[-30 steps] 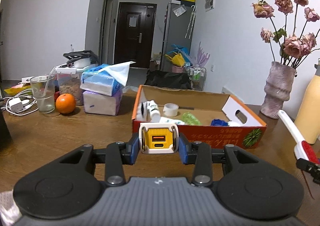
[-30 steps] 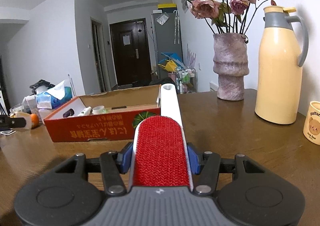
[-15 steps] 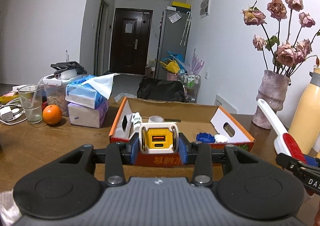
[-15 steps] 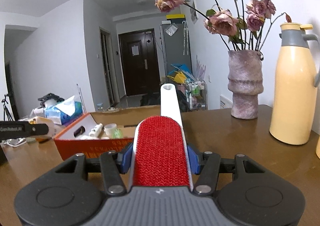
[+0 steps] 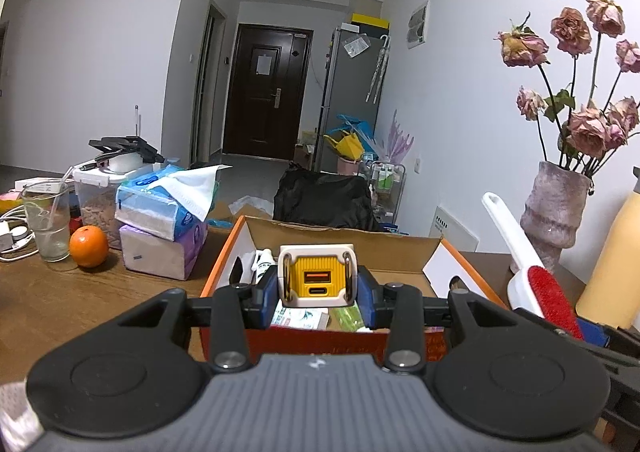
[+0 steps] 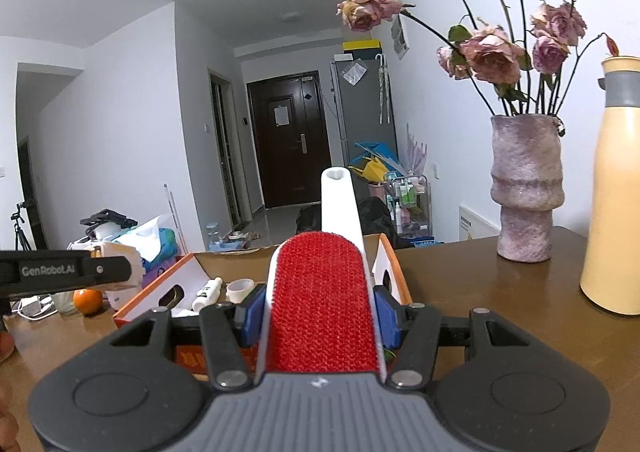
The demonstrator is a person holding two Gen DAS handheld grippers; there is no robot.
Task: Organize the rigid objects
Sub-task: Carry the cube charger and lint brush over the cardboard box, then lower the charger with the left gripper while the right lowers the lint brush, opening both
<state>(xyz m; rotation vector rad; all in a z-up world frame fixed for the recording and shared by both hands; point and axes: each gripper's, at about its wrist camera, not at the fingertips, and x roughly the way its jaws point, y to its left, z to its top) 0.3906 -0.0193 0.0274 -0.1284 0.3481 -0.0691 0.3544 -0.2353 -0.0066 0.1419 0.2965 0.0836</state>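
Note:
My left gripper (image 5: pixel 318 284) is shut on a yellow and white charger cube (image 5: pixel 317 276) and holds it above the near edge of the orange cardboard box (image 5: pixel 224 252). My right gripper (image 6: pixel 322 312) is shut on a red and white lint brush (image 6: pixel 324 308), handle pointing forward, over the box's right end (image 6: pixel 394 276). The brush also shows in the left wrist view (image 5: pixel 528 268). The box holds a white bottle (image 6: pixel 208 288), a tape roll (image 6: pixel 239 288) and other small items.
Tissue packs (image 5: pixel 164 220), an orange (image 5: pixel 89 246), a glass (image 5: pixel 46 224) and a lidded jar (image 5: pixel 98 192) stand left of the box. A vase of dried roses (image 6: pixel 526 188) and a cream thermos (image 6: pixel 614 188) stand on the right of the wooden table (image 6: pixel 480 284).
Both grippers have risen and moved forward toward the box, so they now hang over its near edge. Each still holds its object.

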